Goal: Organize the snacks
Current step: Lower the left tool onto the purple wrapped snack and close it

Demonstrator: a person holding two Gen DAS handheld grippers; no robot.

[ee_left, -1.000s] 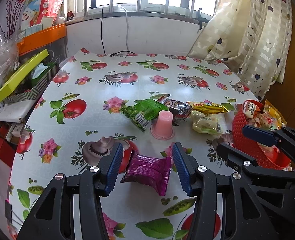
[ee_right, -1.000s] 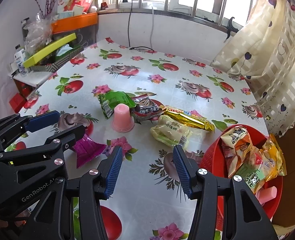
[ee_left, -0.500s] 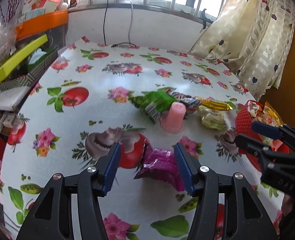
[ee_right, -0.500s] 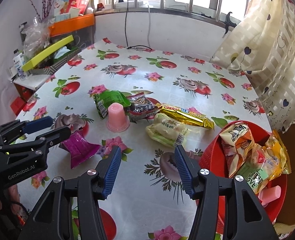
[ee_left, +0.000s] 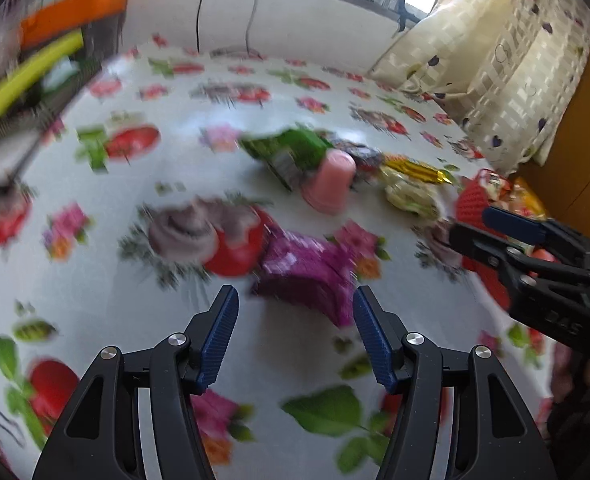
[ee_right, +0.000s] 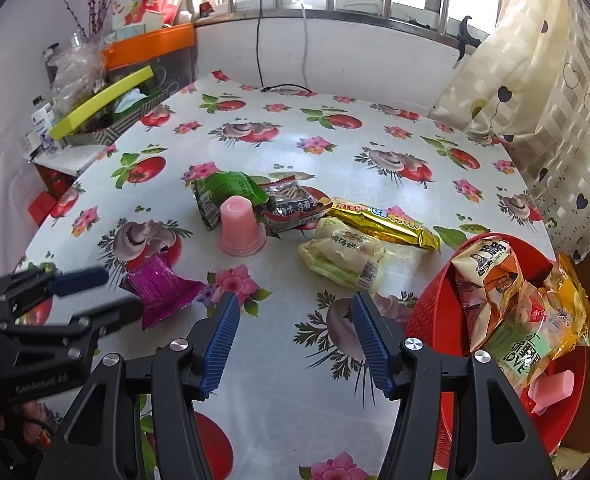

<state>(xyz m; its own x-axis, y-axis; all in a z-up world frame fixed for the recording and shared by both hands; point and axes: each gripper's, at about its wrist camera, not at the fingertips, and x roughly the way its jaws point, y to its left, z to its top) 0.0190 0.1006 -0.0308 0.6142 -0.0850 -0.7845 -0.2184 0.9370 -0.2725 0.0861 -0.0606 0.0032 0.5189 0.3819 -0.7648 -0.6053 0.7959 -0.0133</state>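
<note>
A purple snack packet lies on the flowered tablecloth just beyond my open left gripper; it also shows in the right wrist view, where the left gripper sits beside it. My right gripper is open and empty above the cloth. A pink jelly cup, a green packet, a dark packet, a gold bar and a pale yellow packet lie mid-table. A red basket at the right holds several snack bags.
A shelf with a yellow-green box and orange tray stands at the table's left edge. A curtain hangs at the right. A black cable lies at the far edge. The left wrist view is motion-blurred.
My left gripper has drawn back and up from the purple packet, which now lies beyond its fingertips instead of between them. The right gripper has also risen slightly. Both stay open.
</note>
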